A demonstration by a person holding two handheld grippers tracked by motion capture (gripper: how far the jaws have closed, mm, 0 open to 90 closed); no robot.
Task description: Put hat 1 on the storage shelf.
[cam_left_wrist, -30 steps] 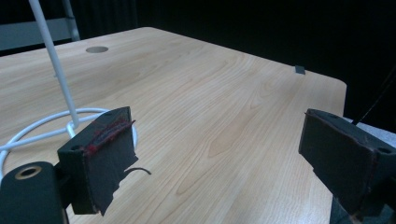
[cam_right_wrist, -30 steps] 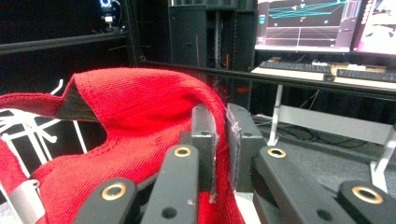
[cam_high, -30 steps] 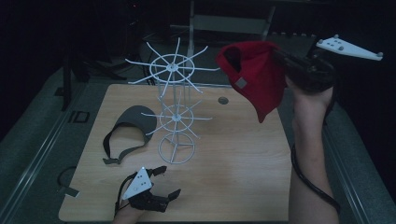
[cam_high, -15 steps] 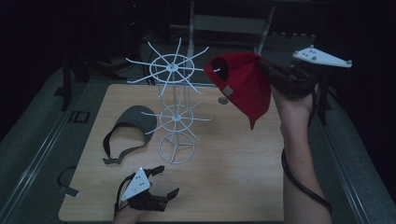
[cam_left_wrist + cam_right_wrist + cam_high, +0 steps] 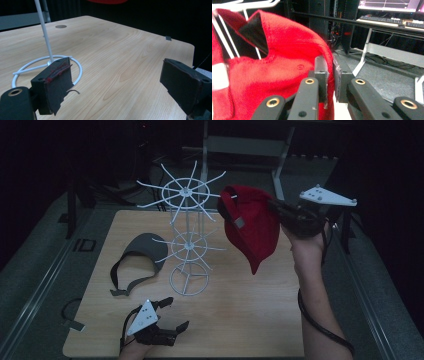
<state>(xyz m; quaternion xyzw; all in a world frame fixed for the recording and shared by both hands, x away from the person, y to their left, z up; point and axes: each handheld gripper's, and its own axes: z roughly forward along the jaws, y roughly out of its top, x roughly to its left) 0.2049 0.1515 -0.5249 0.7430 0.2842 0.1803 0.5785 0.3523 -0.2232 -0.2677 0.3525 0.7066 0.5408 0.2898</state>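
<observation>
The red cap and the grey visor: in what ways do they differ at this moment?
The red cap hangs in the air, pinched by the right gripper beside the white rack; the grey visor lies on the table, touched by no gripper. The red cap has a full crown; the grey visor looks open-topped. Both have a brim and a back strap.

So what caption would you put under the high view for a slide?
Right claw holds a red cap beside the white wire rack; a grey visor lies on the table.
</observation>
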